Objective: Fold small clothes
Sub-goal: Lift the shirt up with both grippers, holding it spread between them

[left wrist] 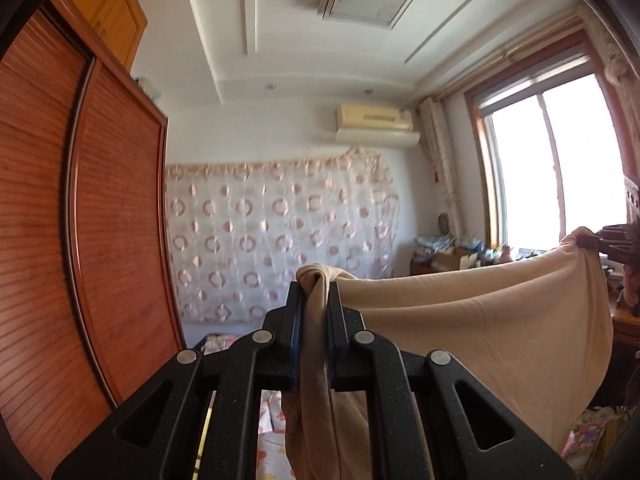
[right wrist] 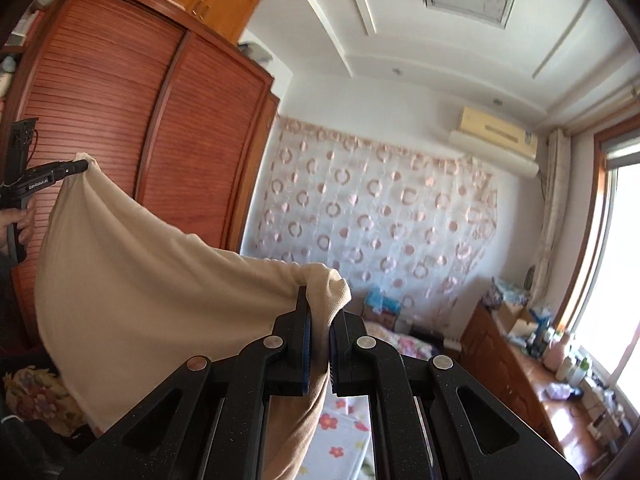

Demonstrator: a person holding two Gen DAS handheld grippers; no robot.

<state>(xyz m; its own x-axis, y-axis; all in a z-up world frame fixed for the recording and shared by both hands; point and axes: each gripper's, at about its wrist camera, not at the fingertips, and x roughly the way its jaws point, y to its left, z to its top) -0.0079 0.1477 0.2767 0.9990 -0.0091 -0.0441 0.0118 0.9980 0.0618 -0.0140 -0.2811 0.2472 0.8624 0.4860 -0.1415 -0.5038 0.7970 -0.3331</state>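
The left gripper (left wrist: 316, 300) and right gripper (right wrist: 320, 312) each pinch a corner of a beige cloth (left wrist: 480, 320), jaws clamped, stretched between them midair.

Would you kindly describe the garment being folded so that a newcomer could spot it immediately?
Start at the reddish slatted wardrobe. In front of it, a beige garment hangs stretched in the air between the left claw and right claw. Unlike the circle-patterned curtain and flowery bedding, it is plain.
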